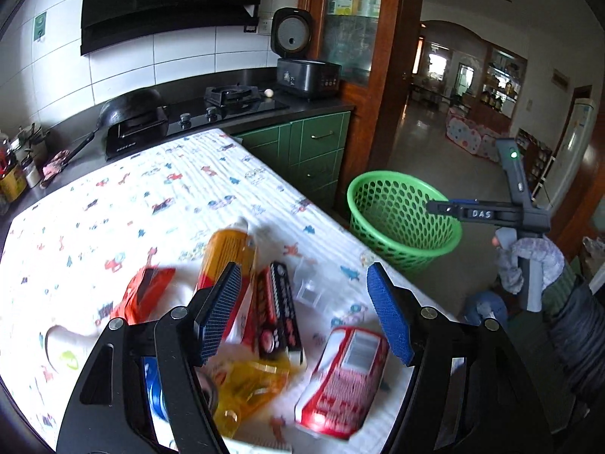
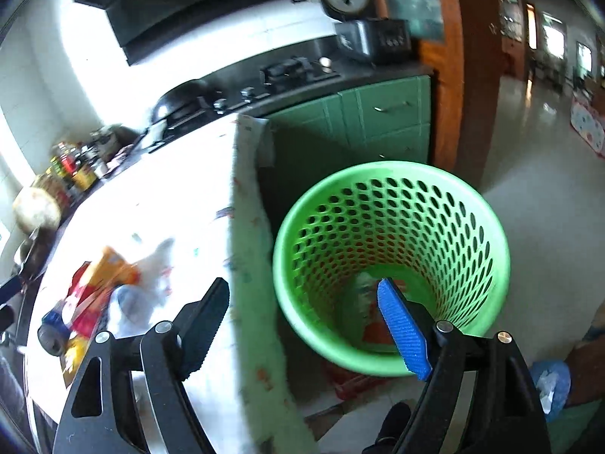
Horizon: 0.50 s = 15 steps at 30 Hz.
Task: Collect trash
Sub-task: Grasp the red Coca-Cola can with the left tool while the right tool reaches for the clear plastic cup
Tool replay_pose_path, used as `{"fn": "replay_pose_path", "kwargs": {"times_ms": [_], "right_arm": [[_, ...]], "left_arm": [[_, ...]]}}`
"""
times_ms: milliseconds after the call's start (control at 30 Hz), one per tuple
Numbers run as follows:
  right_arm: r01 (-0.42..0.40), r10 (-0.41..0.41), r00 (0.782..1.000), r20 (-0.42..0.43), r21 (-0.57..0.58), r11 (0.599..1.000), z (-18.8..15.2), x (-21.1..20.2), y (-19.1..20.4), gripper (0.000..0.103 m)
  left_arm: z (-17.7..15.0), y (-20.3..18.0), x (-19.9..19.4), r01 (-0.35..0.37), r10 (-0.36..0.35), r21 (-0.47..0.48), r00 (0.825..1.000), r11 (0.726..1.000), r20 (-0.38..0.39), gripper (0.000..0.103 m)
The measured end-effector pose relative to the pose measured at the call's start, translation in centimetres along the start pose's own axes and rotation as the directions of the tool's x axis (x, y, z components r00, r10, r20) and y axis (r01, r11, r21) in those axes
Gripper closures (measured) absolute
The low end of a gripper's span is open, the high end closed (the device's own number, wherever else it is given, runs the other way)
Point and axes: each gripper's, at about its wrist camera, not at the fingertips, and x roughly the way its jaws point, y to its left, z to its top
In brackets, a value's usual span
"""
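While the right gripper (image 2: 302, 325) hangs over the green basket (image 2: 389, 265), fingers apart and empty, the left gripper (image 1: 302, 310) spreads over desk litter to grab.

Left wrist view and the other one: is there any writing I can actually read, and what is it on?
"DAS": white letters on the right gripper, seen in the left wrist view.
Red can: print blurred, unreadable.
Black and red packet: print unreadable.
Orange bottle: label unreadable.
Rice cooker: panel marks too small.
Right wrist view: nothing readable.
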Motion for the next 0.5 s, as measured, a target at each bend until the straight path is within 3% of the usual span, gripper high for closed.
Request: {"fn": "replay_pose_path", "kwargs": {"times_ms": [267,500], "right_arm": [[-0.052,0.052,0.999,-0.004,-0.049,0.997,-2.6,-2.1,4.4,0.021],[-0.052,0.051,0.999,-0.01,-0.065,0.997,-3.4,-2.8,5.6,0.021]], "left_arm": [[-4.5,-0.4,0.0,0.057,-0.055,0.024,0.995,0.998,-0.08,0.034],[-6.3,-2.9,2.6,0.11,-0.084,0.144,0.981,0.983,-0.173,0.034]]}}
